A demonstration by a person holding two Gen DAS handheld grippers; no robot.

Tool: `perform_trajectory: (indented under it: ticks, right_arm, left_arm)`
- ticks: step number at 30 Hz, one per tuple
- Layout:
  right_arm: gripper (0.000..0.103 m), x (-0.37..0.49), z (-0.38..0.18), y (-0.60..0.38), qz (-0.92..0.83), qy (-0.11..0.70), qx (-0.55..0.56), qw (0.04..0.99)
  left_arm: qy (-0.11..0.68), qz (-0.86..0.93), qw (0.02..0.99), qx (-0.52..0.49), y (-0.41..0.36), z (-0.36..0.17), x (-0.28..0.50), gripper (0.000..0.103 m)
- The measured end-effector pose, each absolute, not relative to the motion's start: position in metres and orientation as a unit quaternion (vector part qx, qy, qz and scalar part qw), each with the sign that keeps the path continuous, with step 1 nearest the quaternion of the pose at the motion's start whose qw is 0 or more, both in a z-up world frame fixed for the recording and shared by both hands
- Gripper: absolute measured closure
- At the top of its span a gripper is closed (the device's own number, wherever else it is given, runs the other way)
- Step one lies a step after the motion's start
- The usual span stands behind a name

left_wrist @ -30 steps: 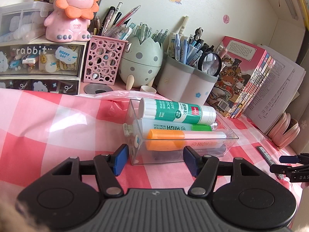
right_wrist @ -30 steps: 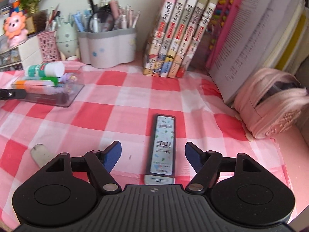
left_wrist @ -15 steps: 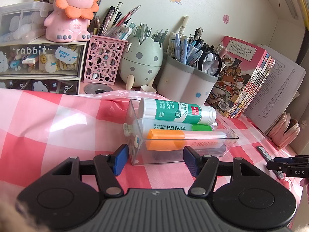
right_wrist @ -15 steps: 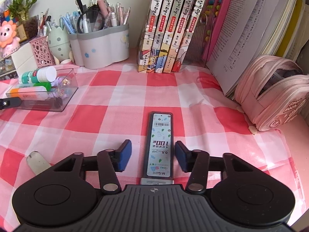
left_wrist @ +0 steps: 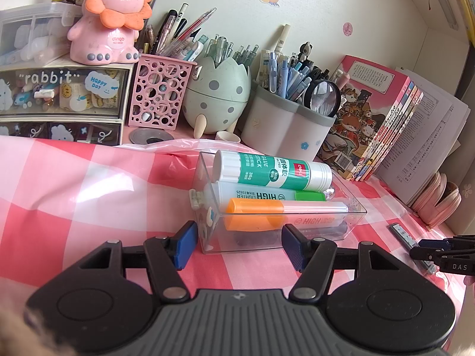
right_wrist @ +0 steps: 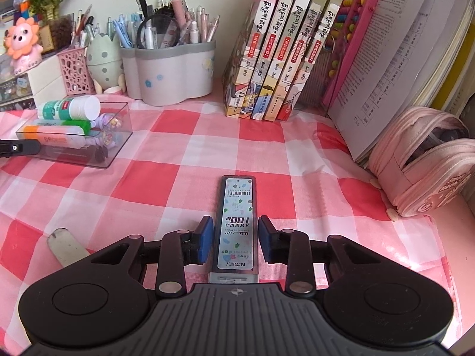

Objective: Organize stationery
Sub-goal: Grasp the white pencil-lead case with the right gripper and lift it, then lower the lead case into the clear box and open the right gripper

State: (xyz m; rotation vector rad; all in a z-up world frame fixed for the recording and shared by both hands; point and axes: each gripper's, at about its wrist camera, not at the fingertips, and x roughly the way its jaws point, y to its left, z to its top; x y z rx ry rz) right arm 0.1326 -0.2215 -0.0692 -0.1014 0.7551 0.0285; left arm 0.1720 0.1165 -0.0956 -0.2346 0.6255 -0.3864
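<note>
A flat pencil-lead case (right_wrist: 236, 219) with a pale label lies on the pink checked cloth, lengthwise between the blue pads of my right gripper (right_wrist: 236, 241). The pads stand close on both sides of it with thin gaps showing. It shows small at the right of the left wrist view (left_wrist: 408, 237). A clear plastic tray (left_wrist: 207, 237) holds a glue stick (left_wrist: 273, 170), a green highlighter (left_wrist: 267, 195) and an orange highlighter (left_wrist: 282, 207). My left gripper (left_wrist: 239, 247) is open, its pads either side of the tray's near end, not touching.
Pen holders (left_wrist: 285, 124), a pink mesh cup (left_wrist: 157, 95) and a drawer unit (left_wrist: 59, 103) line the back wall. Books (right_wrist: 282, 44) and papers stand at the right, with a pink pencil bag (right_wrist: 421, 172). A white eraser (right_wrist: 66, 247) lies near the front left.
My right gripper has moved forward over the lead case and narrowed its jaws around it. My left gripper has stayed in place at the tray.
</note>
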Motion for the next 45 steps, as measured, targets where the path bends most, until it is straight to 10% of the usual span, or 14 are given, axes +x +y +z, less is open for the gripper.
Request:
perform_trajectory:
  ticks: [45]
  right_arm:
    - [0.070, 0.190, -0.008, -0.055, 0.399, 0.269, -0.349, 0.804]
  left_arm:
    - [0.305, -0.188, 0.926, -0.114, 0.117, -0.096, 0.172, 0.067]
